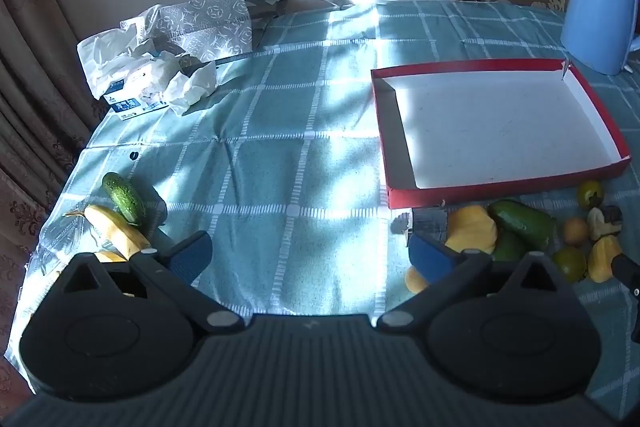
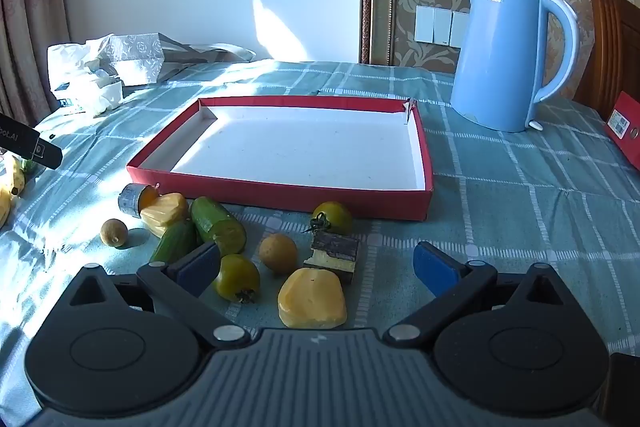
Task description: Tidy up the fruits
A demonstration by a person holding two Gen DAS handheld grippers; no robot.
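Here a kettle [image 2: 508, 59] and tissues [image 1: 152, 75] flank the red tray [image 2: 280, 195], both grippers' jaws wide and empty, the left gripper [image 1: 310, 255] half hiding a banana [image 1: 116, 227].

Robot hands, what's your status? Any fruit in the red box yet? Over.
Left gripper and right gripper open, holding nothing. Red box empty; fruit pile on the cloth in front of it. Nothing in the way.
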